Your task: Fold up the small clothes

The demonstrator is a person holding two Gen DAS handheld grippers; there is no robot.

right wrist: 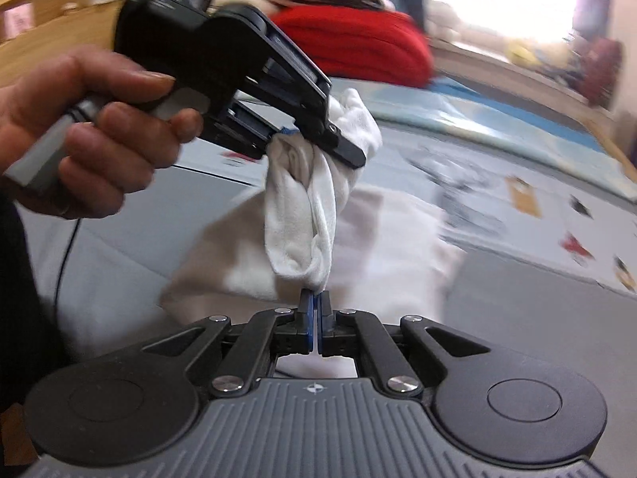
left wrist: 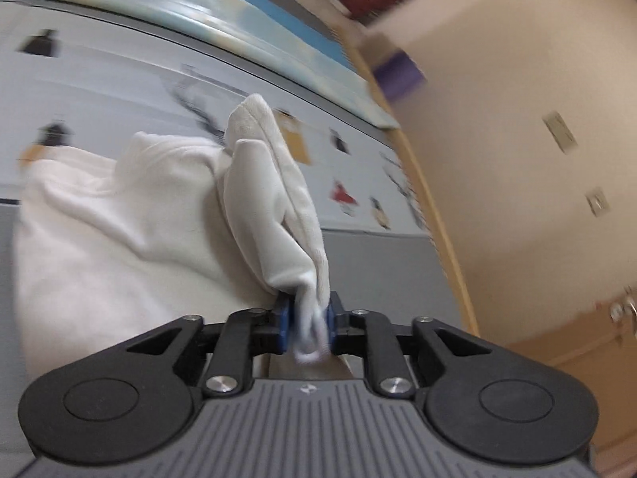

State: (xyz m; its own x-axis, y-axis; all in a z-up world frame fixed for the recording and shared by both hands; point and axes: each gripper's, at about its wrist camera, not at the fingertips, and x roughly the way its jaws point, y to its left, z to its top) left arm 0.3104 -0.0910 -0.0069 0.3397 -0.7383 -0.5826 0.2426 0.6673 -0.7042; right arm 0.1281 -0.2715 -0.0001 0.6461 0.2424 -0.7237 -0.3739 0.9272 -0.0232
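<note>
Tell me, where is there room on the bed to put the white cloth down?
The plain grey sheet, right of the white cloth both grippers hold, looks bare. It's crowded behind: a red bundle and piled things. A white garment lies underneath.

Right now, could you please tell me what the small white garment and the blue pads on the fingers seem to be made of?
Small white garment: soft matte knit, probably cotton; it bunches and shows fuzzy looped texture. Blue pads on the fingers: smooth matte, likely rubber or plastic; unclear which.

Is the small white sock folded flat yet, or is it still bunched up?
Bunched, not folded. The small white fabric sock hangs crumpled off the bed, strung between the left gripper and right gripper, each shut on one end.
</note>
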